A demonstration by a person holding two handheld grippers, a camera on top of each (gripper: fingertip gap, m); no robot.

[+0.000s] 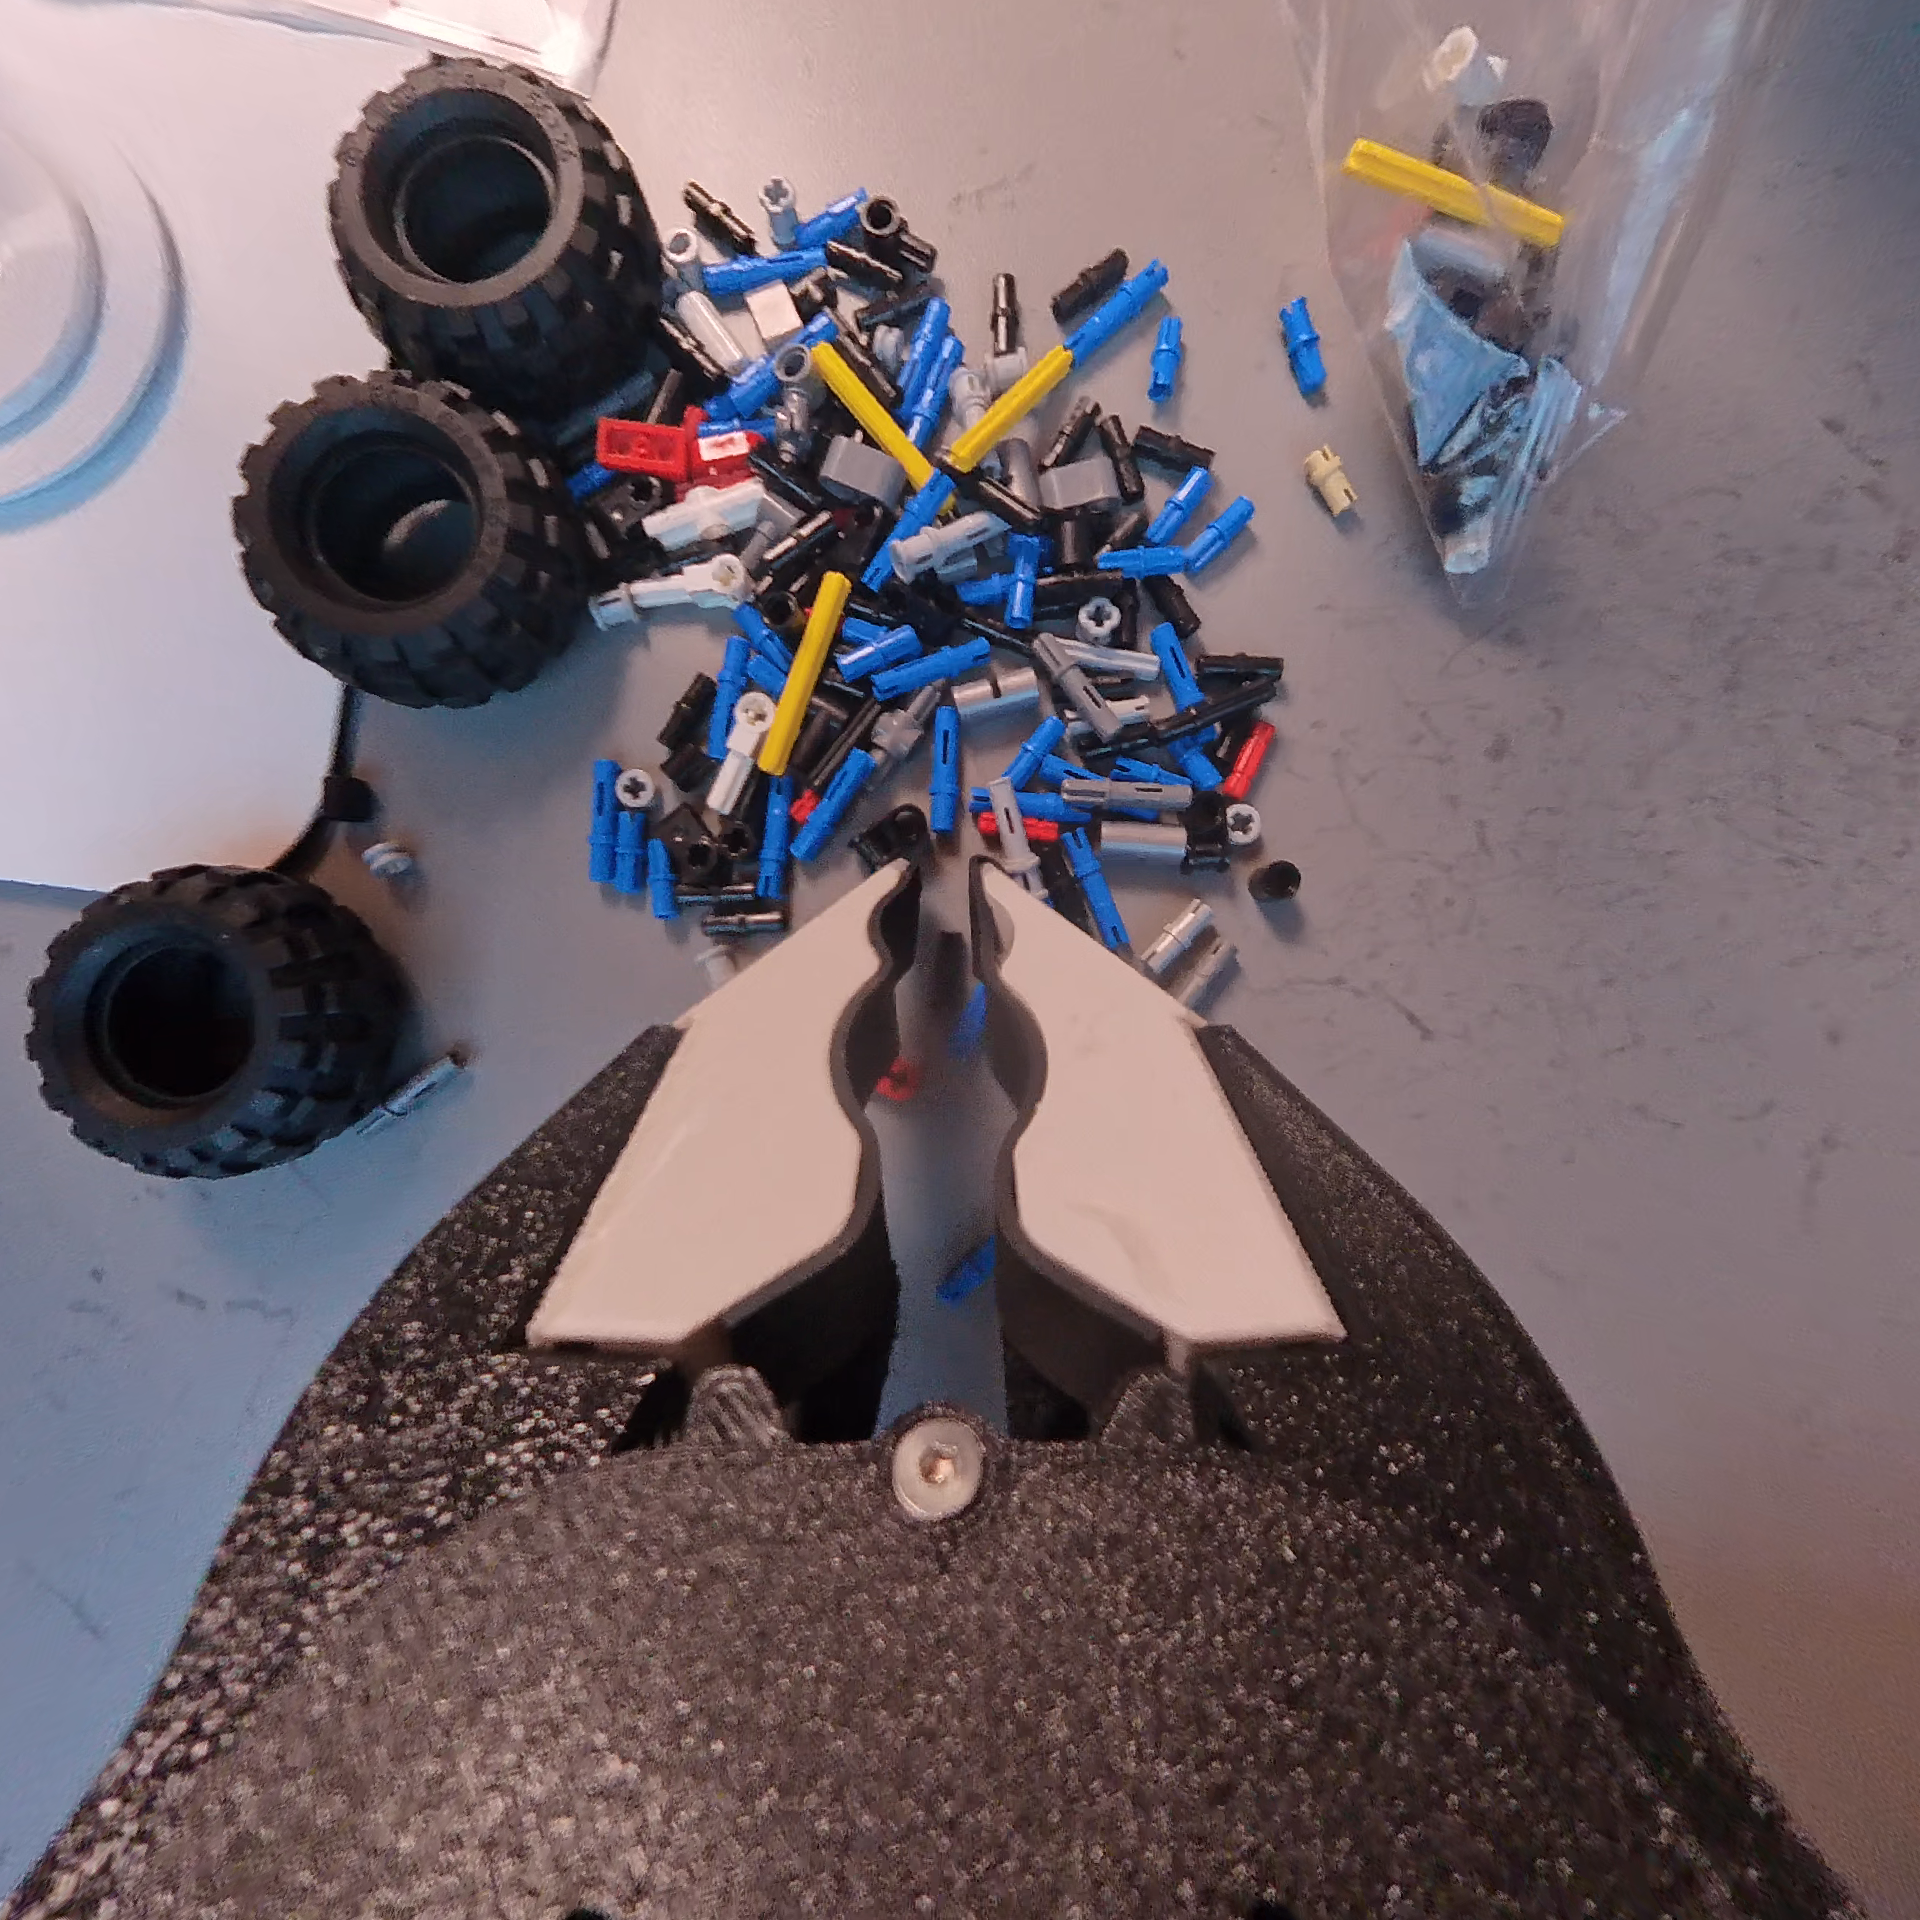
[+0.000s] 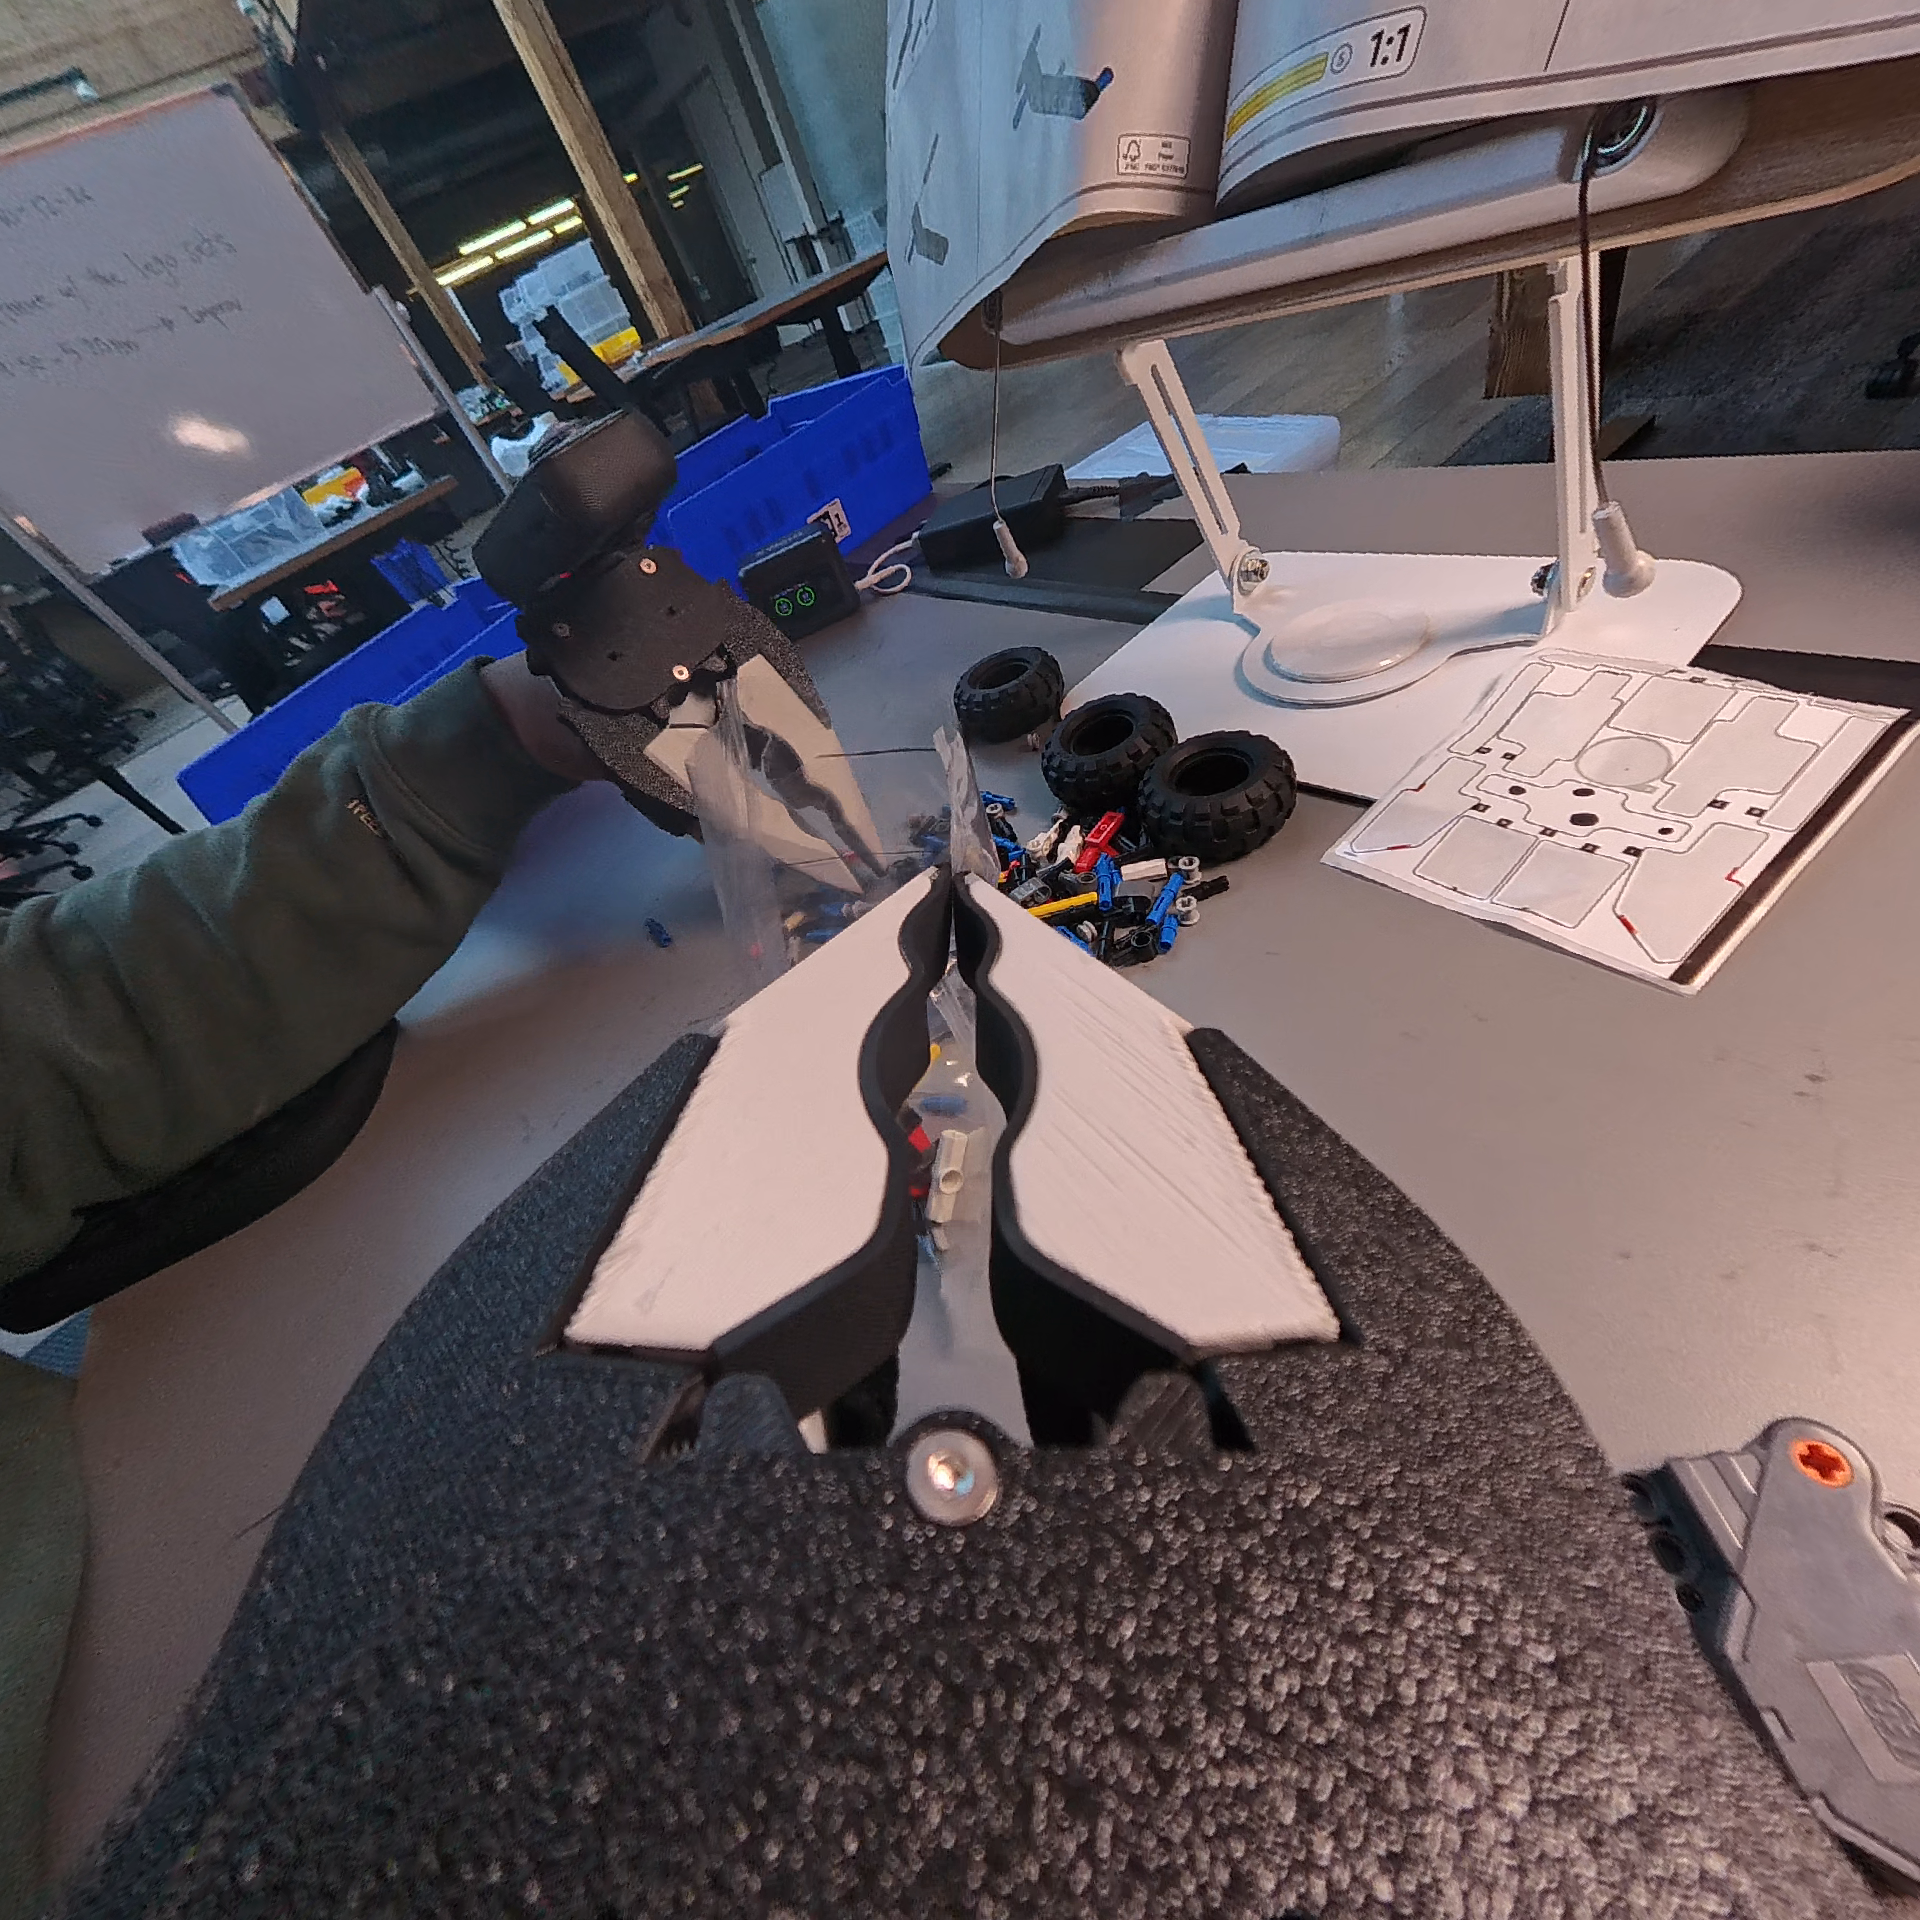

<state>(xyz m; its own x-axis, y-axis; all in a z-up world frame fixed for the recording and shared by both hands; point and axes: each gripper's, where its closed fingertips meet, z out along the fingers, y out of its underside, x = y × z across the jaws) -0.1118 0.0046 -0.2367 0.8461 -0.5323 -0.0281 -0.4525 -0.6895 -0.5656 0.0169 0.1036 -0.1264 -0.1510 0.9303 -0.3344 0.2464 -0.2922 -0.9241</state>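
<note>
Over the grey worktop (image 1: 1558,1039) the right tool (image 2: 951,883) pinches a flimsy, slippery bag (image 2: 951,1039) by its edge, while the left tool (image 1: 943,868), slightly open, hovers over loose pins (image 1: 935,582) beside 3 tyres (image 1: 384,520).

Even, soft overhead light leaves only faint shadows on the matte grey table (image 1: 1558,1039). Wide-angle distortion bends the edges; the glossy white whiteboard (image 2: 187,312) shows glare, and the clear plastic bag (image 2: 748,831) is motion-blurred.

Workshop interior. Grey surface (image 2: 1455,1091), scuffed. Whiteboard (image 2: 177,343) at left on a stand. Timber posts (image 2: 592,177) behind it. Blue bins (image 2: 800,468) along the far edge. Strip lights (image 2: 520,239) lit in the dim rear area; further tables (image 2: 769,312) beyond.
</note>
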